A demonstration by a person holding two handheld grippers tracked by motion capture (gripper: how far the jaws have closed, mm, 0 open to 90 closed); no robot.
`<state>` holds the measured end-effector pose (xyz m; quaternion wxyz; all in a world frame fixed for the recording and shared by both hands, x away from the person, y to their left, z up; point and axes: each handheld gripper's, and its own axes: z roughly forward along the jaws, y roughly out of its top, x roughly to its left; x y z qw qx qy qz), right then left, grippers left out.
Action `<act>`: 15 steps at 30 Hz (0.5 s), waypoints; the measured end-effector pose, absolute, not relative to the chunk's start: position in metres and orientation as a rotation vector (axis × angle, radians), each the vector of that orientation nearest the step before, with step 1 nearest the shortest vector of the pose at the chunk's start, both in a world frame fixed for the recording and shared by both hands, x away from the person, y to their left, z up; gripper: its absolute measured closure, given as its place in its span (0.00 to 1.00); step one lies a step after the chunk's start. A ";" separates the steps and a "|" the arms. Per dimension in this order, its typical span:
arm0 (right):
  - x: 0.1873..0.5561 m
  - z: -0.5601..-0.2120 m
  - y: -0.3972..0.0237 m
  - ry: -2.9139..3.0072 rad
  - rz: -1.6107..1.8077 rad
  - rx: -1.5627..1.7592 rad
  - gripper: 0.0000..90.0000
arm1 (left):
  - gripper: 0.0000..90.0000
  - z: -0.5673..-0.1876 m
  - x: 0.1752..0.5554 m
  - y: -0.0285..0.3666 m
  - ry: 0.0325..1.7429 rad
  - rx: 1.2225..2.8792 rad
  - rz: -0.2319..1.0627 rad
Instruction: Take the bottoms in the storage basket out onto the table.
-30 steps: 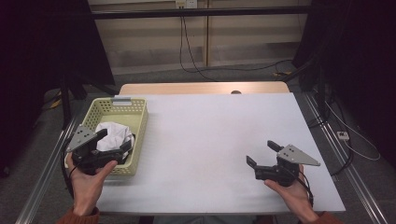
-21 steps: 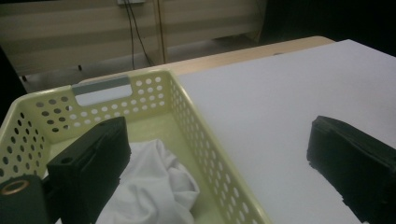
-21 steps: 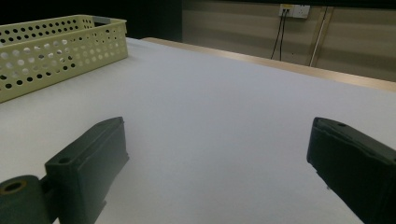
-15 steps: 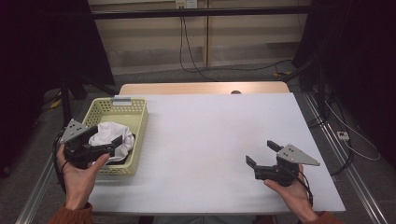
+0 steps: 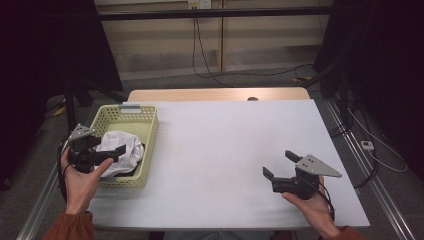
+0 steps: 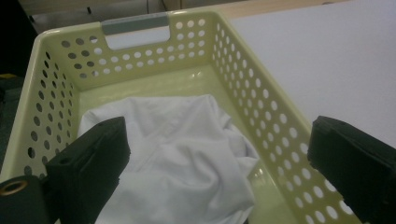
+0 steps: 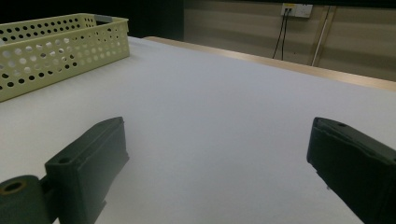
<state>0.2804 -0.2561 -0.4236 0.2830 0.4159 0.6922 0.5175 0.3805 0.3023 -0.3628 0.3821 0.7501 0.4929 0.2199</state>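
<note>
A pale yellow perforated basket (image 5: pixel 126 113) stands at the left side of the white table (image 5: pixel 225 135), and a crumpled white cloth (image 5: pixel 124 146) lies inside it. My left gripper (image 5: pixel 113 153) hovers at the basket's near left corner. It is open and points over the cloth. In the left gripper view the cloth (image 6: pixel 182 154) lies between and below the jaws of the left gripper (image 6: pixel 219 140), inside the basket (image 6: pixel 261 93). My right gripper (image 5: pixel 279 164) is held low over the table's near right, open and holding nothing. The right gripper (image 7: pixel 217 135) faces the basket (image 7: pixel 60 42) across bare tabletop.
A grey handle insert (image 5: pixel 130 106) marks the basket's far rim. A wooden strip (image 5: pixel 215 95) runs along the table's far edge. Cables (image 5: pixel 210 60) trail on the floor behind, dark stands (image 5: pixel 75 100) flank the left, and metal rails (image 5: pixel 380 200) border the table's sides.
My left gripper has drifted slightly left and away, and has turned toward the basket's inside over the cloth. The right gripper has stayed still.
</note>
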 end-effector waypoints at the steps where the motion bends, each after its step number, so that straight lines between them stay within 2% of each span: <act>1: 0.280 -0.424 -0.256 1.854 1.385 1.112 0.06 | 0.06 -0.364 0.383 0.302 1.262 1.924 0.554; 15: 0.281 -0.424 -0.256 1.858 1.385 1.115 0.06 | 0.07 -0.374 0.411 0.299 1.314 1.962 0.549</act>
